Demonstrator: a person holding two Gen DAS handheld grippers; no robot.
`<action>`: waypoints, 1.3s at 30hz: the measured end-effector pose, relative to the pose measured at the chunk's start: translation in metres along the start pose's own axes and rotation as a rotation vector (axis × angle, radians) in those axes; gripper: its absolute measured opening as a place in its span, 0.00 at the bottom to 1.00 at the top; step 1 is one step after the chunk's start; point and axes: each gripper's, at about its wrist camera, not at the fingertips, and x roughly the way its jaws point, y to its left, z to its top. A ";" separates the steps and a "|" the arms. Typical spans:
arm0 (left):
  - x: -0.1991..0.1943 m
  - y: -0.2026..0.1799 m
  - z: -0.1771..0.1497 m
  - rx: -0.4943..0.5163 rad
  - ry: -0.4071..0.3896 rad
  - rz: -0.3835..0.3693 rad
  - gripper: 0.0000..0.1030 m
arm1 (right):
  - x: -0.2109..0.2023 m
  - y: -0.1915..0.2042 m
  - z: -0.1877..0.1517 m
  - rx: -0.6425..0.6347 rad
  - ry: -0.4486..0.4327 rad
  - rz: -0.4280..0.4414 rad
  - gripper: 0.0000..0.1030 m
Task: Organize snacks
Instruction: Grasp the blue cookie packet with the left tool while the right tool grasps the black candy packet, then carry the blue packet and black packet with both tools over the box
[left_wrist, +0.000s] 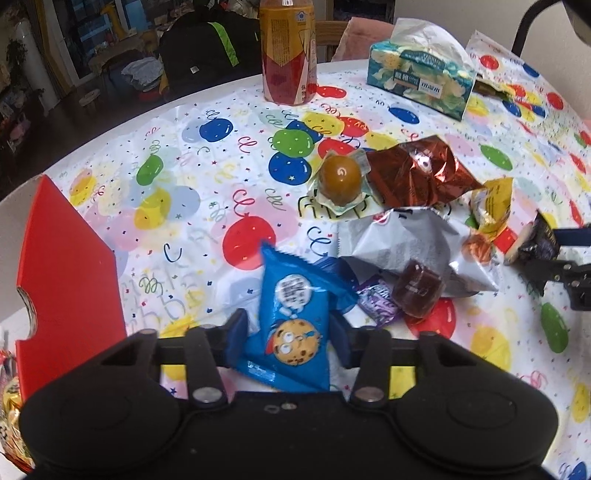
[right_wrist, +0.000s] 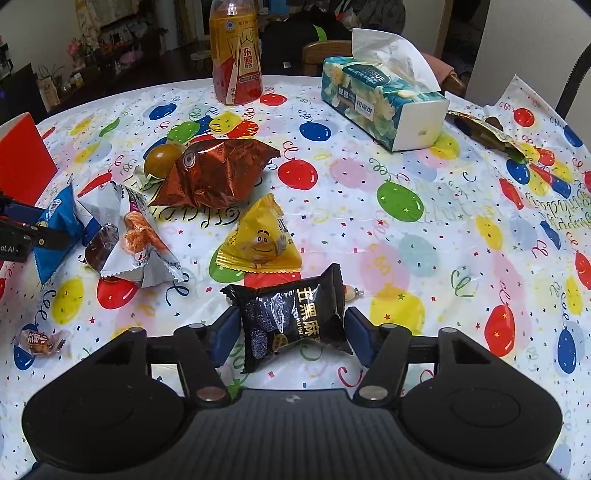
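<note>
Left gripper (left_wrist: 290, 339): blue pads either side of a blue cookie packet (left_wrist: 291, 314), pressed to its flanks, so clamped on it. Packet's long axis runs away from the gripper, top corner pointing far. In the right wrist view the same packet (right_wrist: 55, 229) sits in the left gripper's (right_wrist: 59, 230) black fingers at far left.

Right gripper (right_wrist: 291, 328): pads bracket a black sesame packet (right_wrist: 291, 321). Right pad looks just short of the wrapper edge, left pad touching; cannot tell whether it is gripping or only closing in. Packet lies slightly tilted, long axis roughly fore-aft between the fingers.

Outward on the balloon tablecloth (right_wrist: 406, 240): yellow pyramid snack (right_wrist: 258, 243) just beyond the black packet; silver packet (right_wrist: 136, 243) and a dark jelly cube (right_wrist: 99, 247) to the left; copper foil bag (right_wrist: 214, 173) farther, touching a brown round sweet (right_wrist: 162, 160). Small wrapped candy (right_wrist: 40, 341) alone, near left.

Red box (left_wrist: 66, 266) stands to the left of the left gripper, near it and well apart from the right. Judgement: the cookie packet's drop lies leftward, a short swing for the left hand; the right must cross the pile.
</note>
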 end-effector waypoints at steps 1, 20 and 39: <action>-0.001 0.000 0.000 -0.001 -0.001 -0.001 0.36 | 0.000 0.000 -0.001 0.001 0.001 -0.004 0.57; -0.045 0.007 -0.009 -0.076 -0.029 -0.060 0.30 | -0.064 0.023 -0.002 0.019 -0.056 0.021 0.52; -0.131 0.048 -0.025 -0.115 -0.120 -0.075 0.30 | -0.136 0.135 0.037 -0.132 -0.143 0.158 0.52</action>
